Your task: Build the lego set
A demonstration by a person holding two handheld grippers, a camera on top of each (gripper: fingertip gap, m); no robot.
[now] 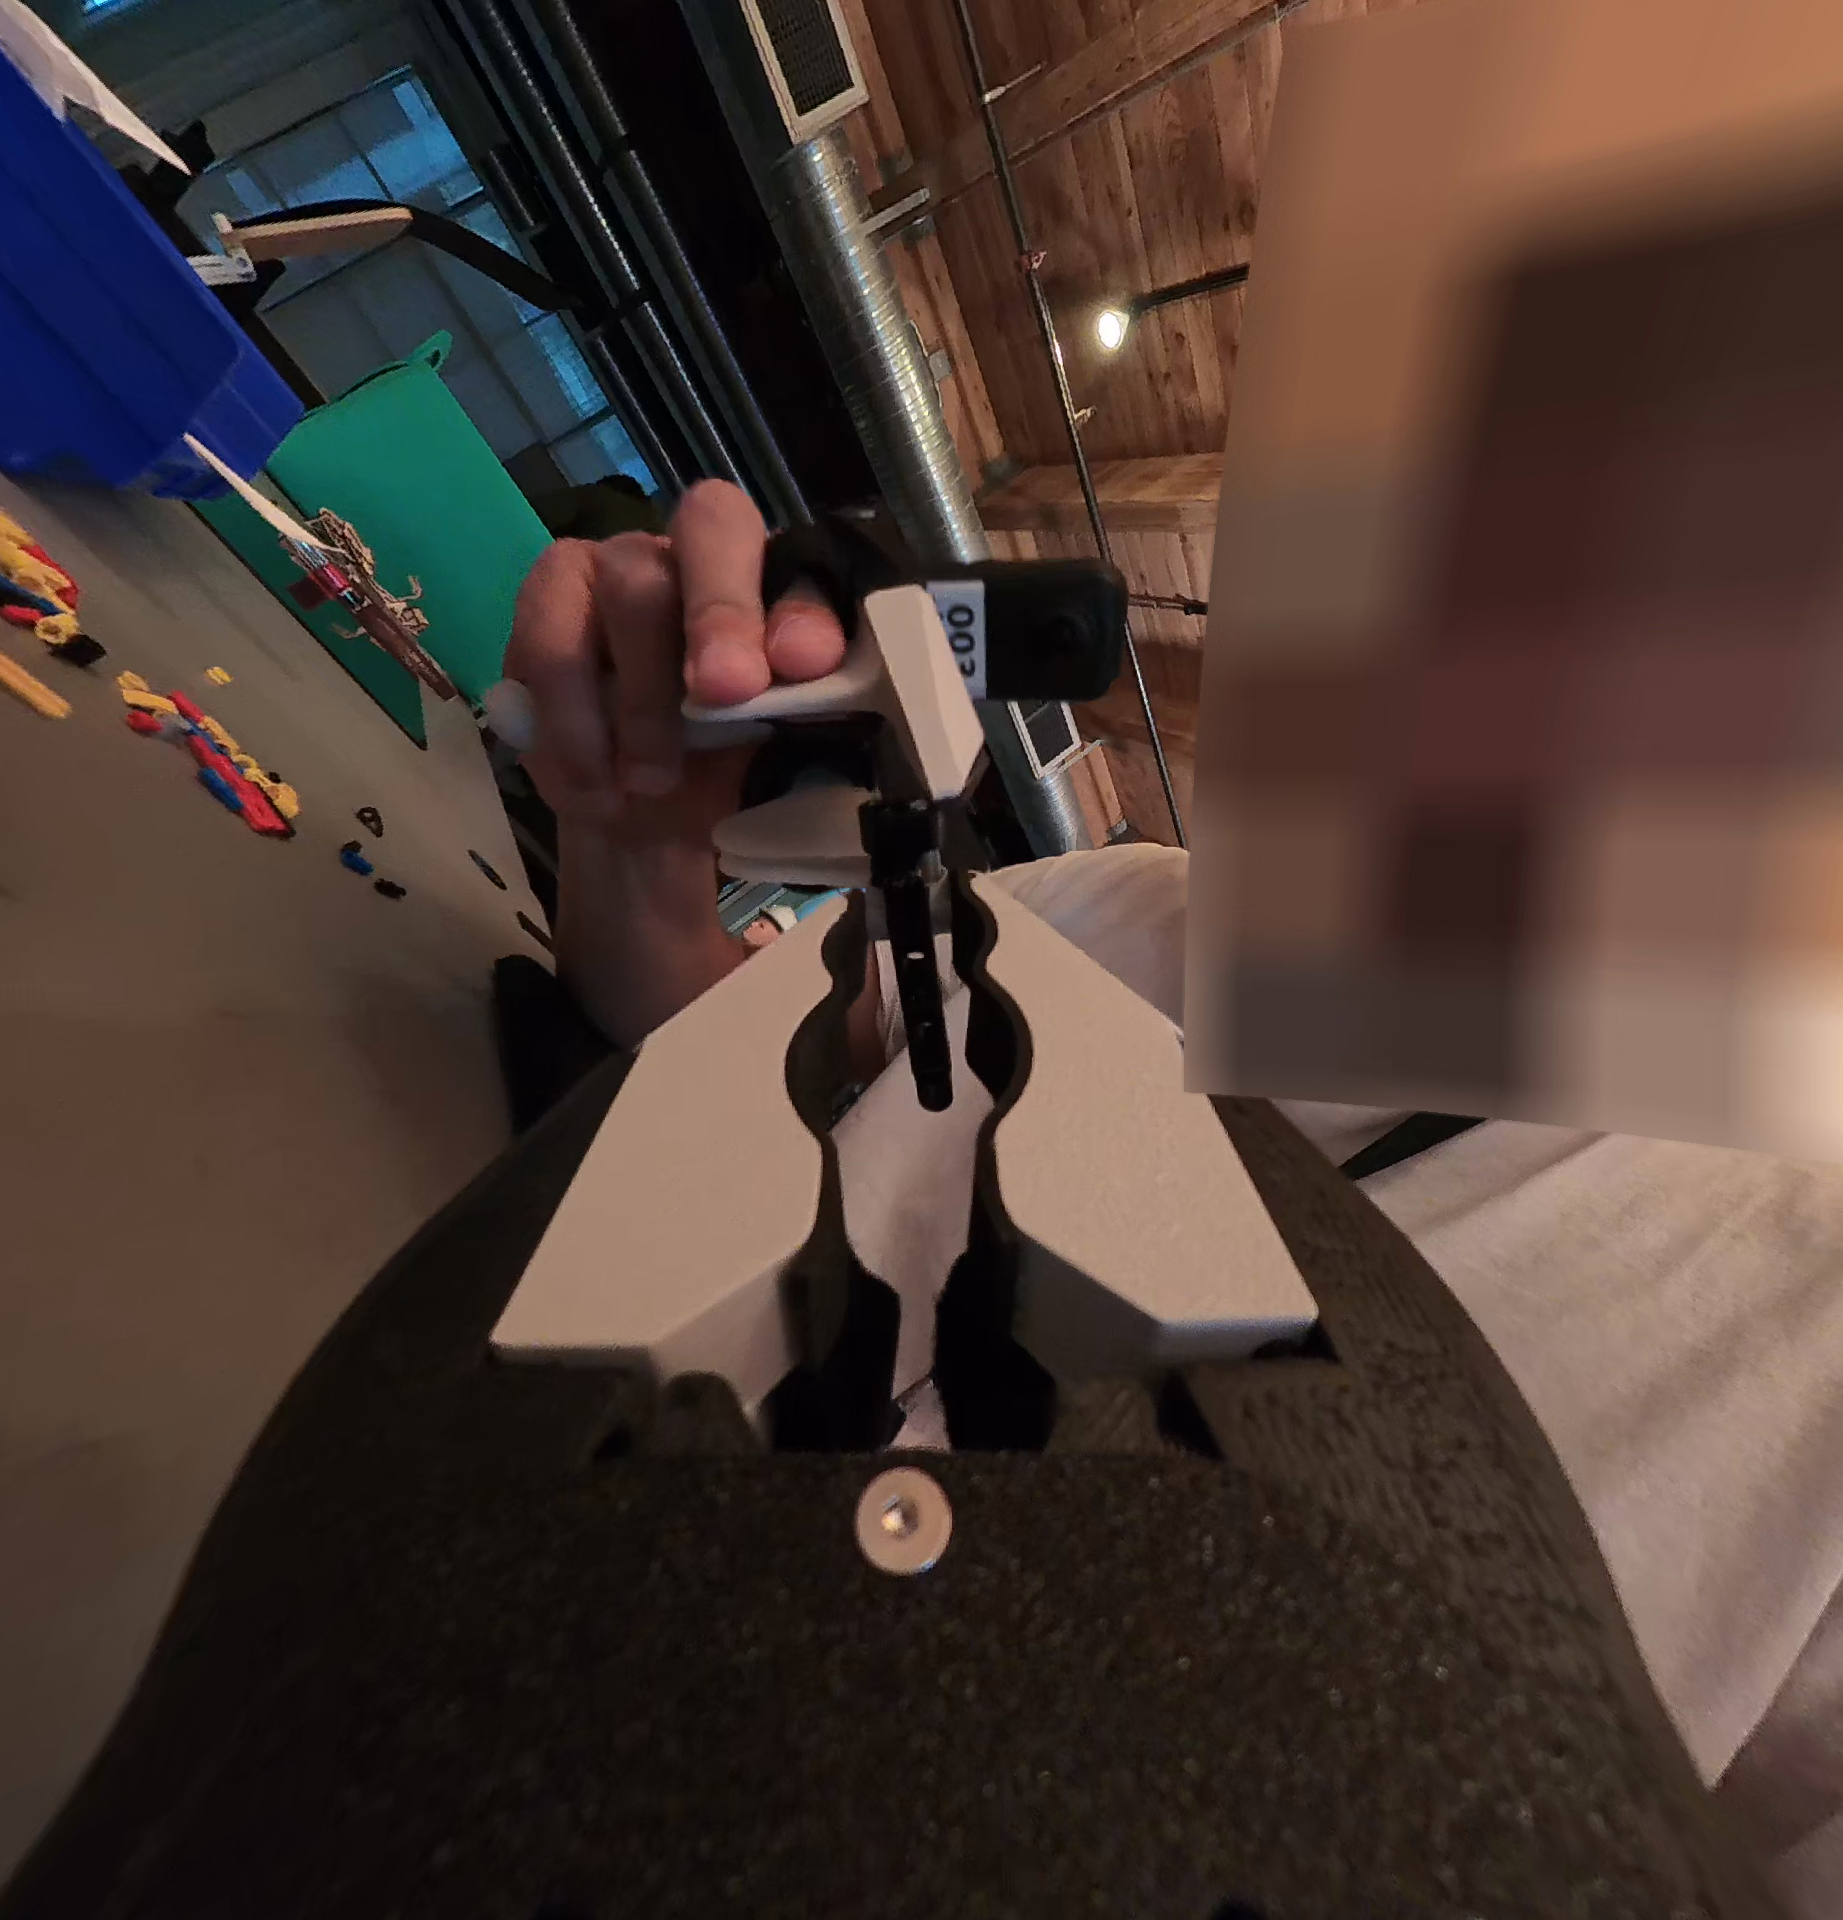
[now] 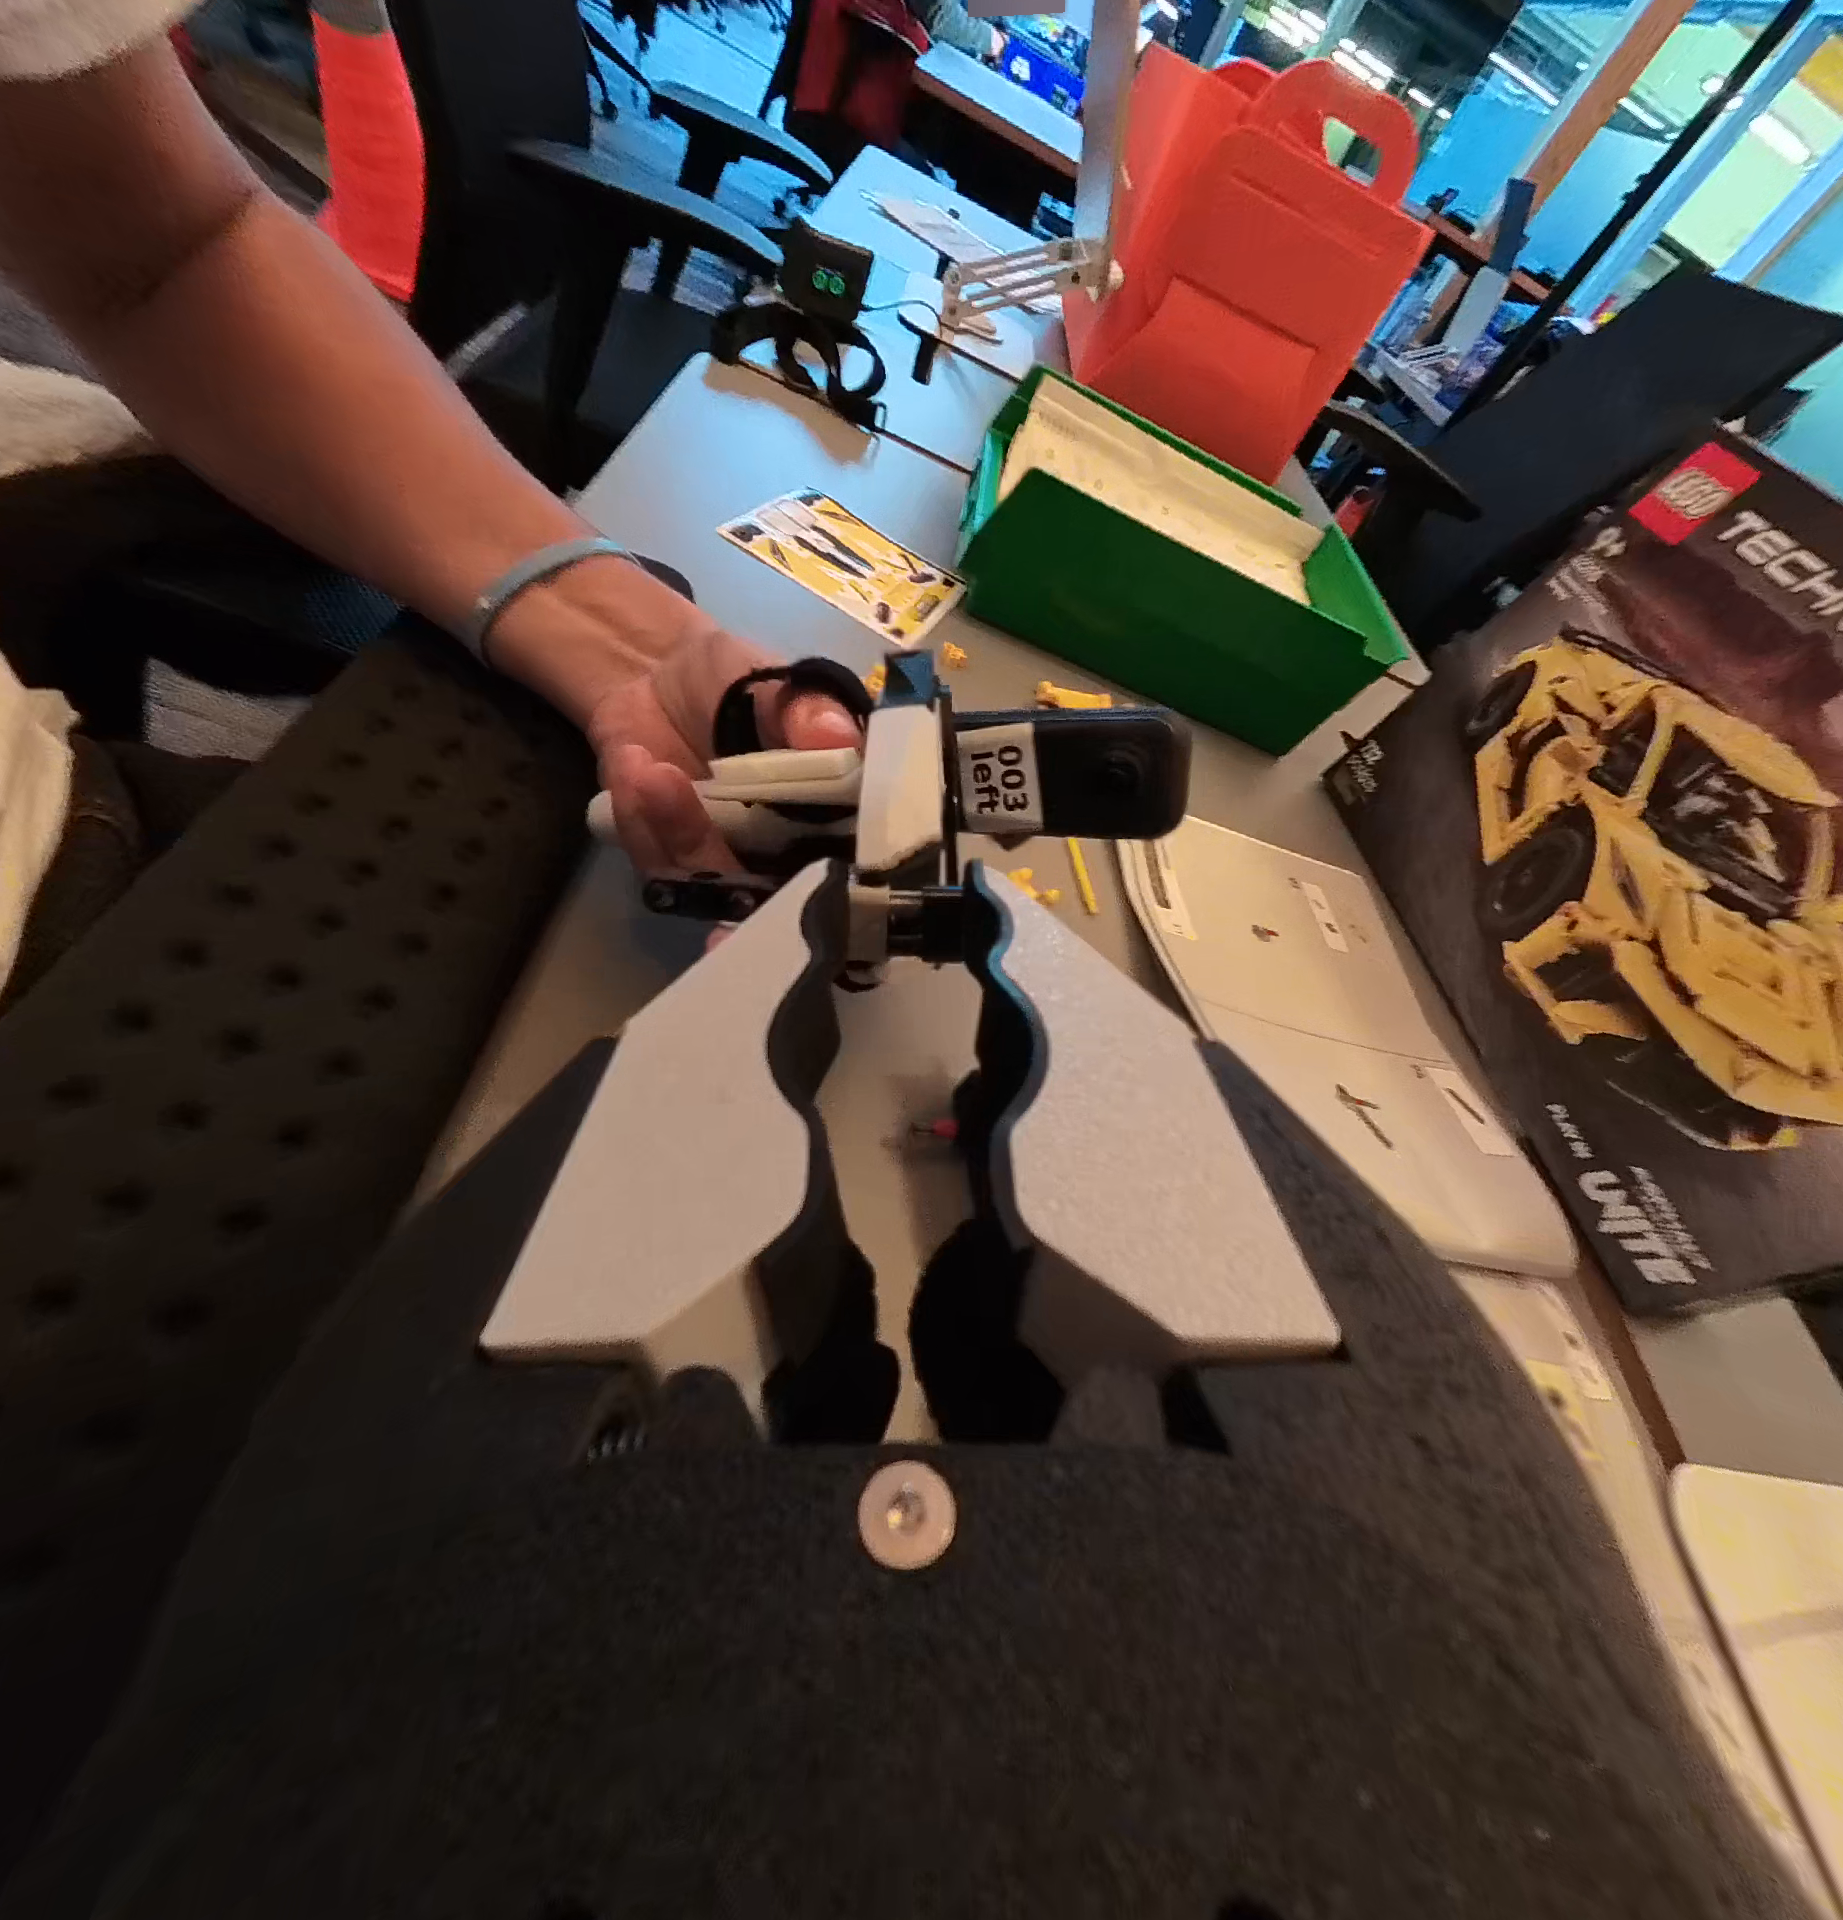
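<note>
Since the left gripper (image 1: 922,914) pinches a black Technic beam (image 1: 919,997) at its tips and the right gripper (image 2: 917,925) clamps a black pin-like piece (image 2: 922,928) against it, any misalignment could pop either loose.

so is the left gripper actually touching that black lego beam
Cannot tell. The left wrist view shows the black beam in the gap of the left gripper, white shirt visible either side, but the tips are too dark.
</note>
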